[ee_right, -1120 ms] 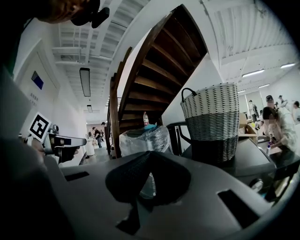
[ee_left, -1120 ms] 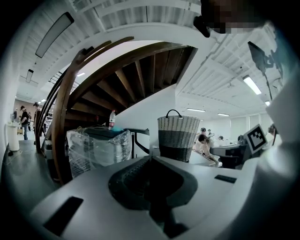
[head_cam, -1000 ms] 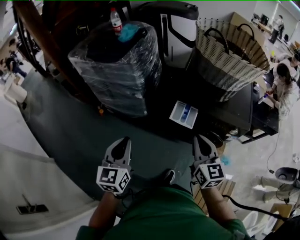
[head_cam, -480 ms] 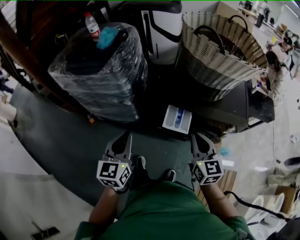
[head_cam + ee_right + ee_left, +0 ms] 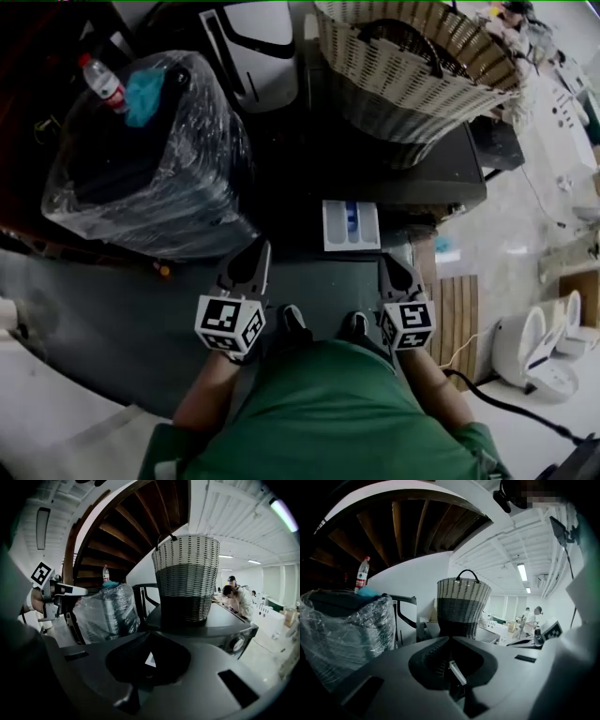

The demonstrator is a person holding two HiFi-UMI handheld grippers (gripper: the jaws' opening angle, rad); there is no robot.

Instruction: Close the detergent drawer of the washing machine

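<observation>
The detergent drawer stands pulled out from the dark washing machine; it is white with a blue compartment. My left gripper is shut and empty, a short way to the drawer's near left. On the drawer's near right, my right gripper is also shut and empty, just short of the machine's front. Neither touches the drawer. In the left gripper view the shut jaws point toward the machine and its basket. From the right gripper I see the machine's top.
A large wicker basket sits on the machine. Left of it stands a plastic-wrapped black bulk with a bottle and blue cloth on top. A wooden slat mat lies to the right. People work far right.
The view has swung so the open drawer now lies straight ahead between the grippers. Both grippers have come closer to the machine and stay shut.
</observation>
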